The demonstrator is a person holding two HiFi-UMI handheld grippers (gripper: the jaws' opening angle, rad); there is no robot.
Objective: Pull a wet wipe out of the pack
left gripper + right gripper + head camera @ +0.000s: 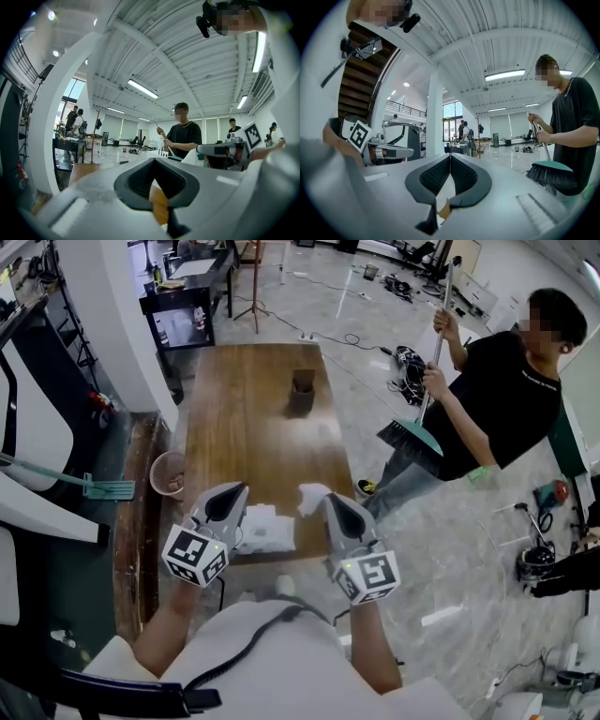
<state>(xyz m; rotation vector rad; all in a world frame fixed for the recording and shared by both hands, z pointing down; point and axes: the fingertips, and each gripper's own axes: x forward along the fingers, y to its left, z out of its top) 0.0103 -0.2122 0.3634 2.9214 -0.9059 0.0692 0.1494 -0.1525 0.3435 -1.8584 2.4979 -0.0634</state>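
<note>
A white wet wipe pack (265, 529) lies near the front edge of the wooden table (253, 427). A crumpled white wet wipe (313, 496) sticks up just right of the pack, and my right gripper (328, 502) is shut on it. In the right gripper view its jaw tips (450, 155) meet, with a pale strip showing lower between the pads. My left gripper (236, 493) hovers at the pack's left edge, pointing level. Its jaws (154, 160) look shut with nothing seen between them.
A small dark holder (302, 390) stands mid-table, farther back. To the right of the table a person (506, 381) holds a teal broom (412, 437). On the floor at the left are a round pink bin (169, 474) and a teal tool (103, 488).
</note>
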